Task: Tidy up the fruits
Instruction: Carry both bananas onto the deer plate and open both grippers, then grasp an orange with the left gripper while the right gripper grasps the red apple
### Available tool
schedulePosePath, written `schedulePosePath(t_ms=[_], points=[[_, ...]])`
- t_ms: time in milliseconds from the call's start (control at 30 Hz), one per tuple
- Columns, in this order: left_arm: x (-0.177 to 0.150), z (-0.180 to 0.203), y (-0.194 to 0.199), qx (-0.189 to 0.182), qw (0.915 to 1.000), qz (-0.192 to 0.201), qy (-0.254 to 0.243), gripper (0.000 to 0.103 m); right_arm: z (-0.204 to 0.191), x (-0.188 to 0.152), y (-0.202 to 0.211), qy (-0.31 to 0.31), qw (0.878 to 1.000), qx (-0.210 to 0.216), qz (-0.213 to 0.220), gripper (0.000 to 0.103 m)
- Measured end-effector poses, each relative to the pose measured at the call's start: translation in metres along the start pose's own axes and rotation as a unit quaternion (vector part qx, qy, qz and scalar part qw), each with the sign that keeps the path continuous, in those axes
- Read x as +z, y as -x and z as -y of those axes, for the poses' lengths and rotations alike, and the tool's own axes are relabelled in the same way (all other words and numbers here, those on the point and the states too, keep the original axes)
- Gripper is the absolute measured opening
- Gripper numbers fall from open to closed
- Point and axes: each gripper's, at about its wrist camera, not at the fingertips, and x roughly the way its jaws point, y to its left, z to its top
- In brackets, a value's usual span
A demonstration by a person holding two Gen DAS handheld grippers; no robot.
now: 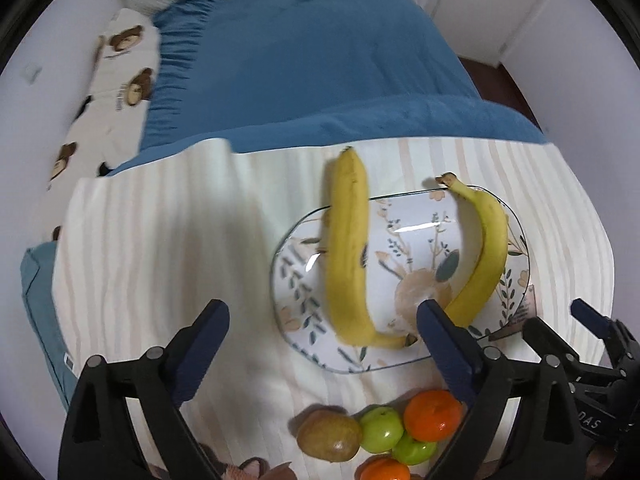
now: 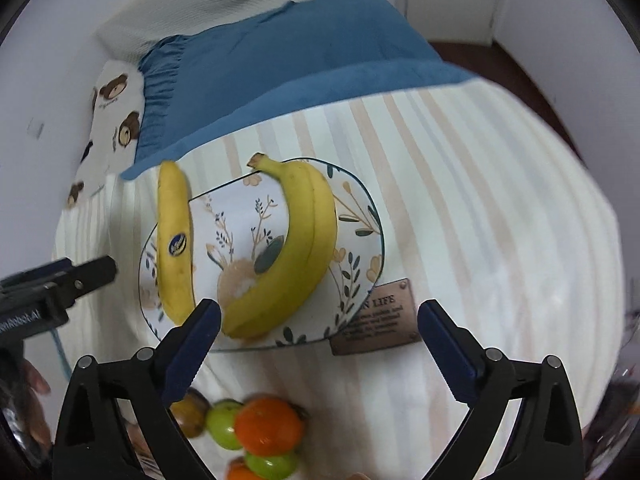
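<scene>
A floral plate [image 1: 416, 216] [image 2: 240, 208] lies on a striped cream cloth. One banana [image 1: 348, 248] [image 2: 174, 240] lies on the plate's left edge, and a second banana [image 1: 480, 252] [image 2: 296, 248] lies on its right side. Near the front sit a brown kiwi [image 1: 330, 434] [image 2: 190, 412], green apples [image 1: 380, 428] [image 2: 224, 424] and oranges [image 1: 432, 414] [image 2: 268, 424]. My left gripper [image 1: 320, 344] is open and empty above the plate's near edge. My right gripper [image 2: 318, 340] is open and empty, also near the plate's front edge; it shows in the left wrist view [image 1: 560, 332].
The striped cloth [image 1: 160, 240] [image 2: 500, 220] covers a bed with a blue blanket [image 1: 304, 68] [image 2: 304, 52] behind it. A bear-print pillow [image 1: 120, 80] lies at the far left. A brown label [image 2: 380, 318] is sewn on the cloth beside the plate.
</scene>
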Motion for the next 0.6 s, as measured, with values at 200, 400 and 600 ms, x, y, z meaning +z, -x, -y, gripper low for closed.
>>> schedulePosePath(t_ms=[200, 400, 600], points=[[-0.028, -0.009, 0.032, 0.022, 0.9981, 0.052, 0.027, 0.099, -0.009, -0.019, 0.035, 0.036, 0.999, -0.007, 0.036, 0.102], [-0.054, 0.002, 0.072, 0.041, 0.9925, 0.112, 0.028, 0.099, -0.017, -0.036, 0.072, 0.056, 0.996, -0.01, 0.075, 0.102], [-0.079, 0.01, 0.114, 0.042, 0.9862, 0.157, 0.031, 0.099, -0.02, -0.055, 0.118, 0.066, 0.991, -0.006, 0.116, 0.102]])
